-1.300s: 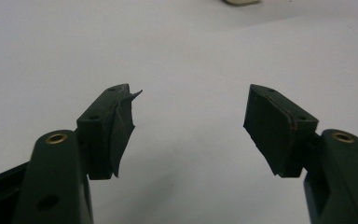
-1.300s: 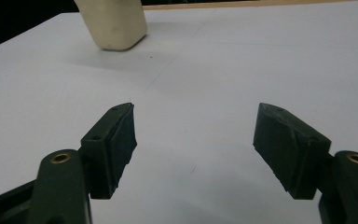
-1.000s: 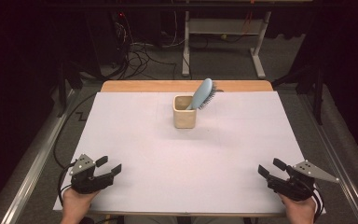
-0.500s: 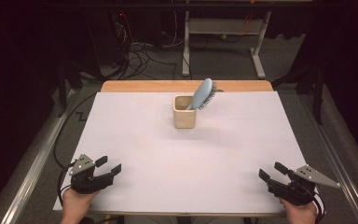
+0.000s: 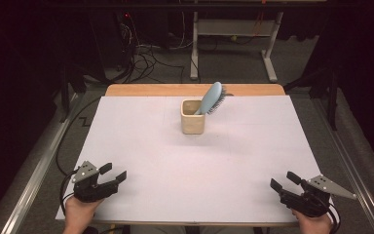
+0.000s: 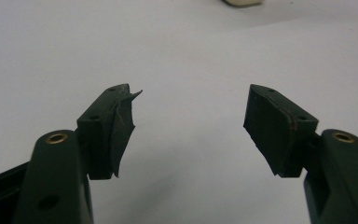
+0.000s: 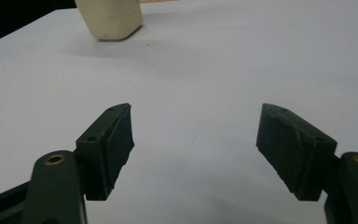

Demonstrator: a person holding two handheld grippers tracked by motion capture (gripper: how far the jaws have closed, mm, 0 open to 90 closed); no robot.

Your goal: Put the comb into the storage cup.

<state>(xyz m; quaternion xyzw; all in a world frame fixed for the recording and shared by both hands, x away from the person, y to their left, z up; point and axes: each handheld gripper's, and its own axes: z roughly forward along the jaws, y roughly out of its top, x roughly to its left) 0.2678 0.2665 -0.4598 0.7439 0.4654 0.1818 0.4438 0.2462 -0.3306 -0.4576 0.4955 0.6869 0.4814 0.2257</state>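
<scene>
A cream cup (image 5: 193,117) stands upright at the far middle of the white table sheet (image 5: 175,161). A light blue hairbrush (image 5: 210,97) rests in it, with its bristled head leaning out to the right. My left gripper (image 5: 114,172) lies at the near left corner, open, with nothing between its jaws (image 6: 191,105). At the near right corner my right gripper (image 5: 283,180) is open and empty too (image 7: 196,123); its jaws have just been opening a little. The cup's base (image 7: 109,18) shows far ahead of it.
The sheet lies on a wooden tabletop whose far edge (image 5: 151,90) shows behind the cup. Beyond the table are a white desk frame (image 5: 233,29) and cables on the floor (image 5: 146,56). Metal rails run along both sides.
The right gripper has shifted slightly toward the near edge and its jaws stand a touch wider. The left gripper, cup and brush have not moved.
</scene>
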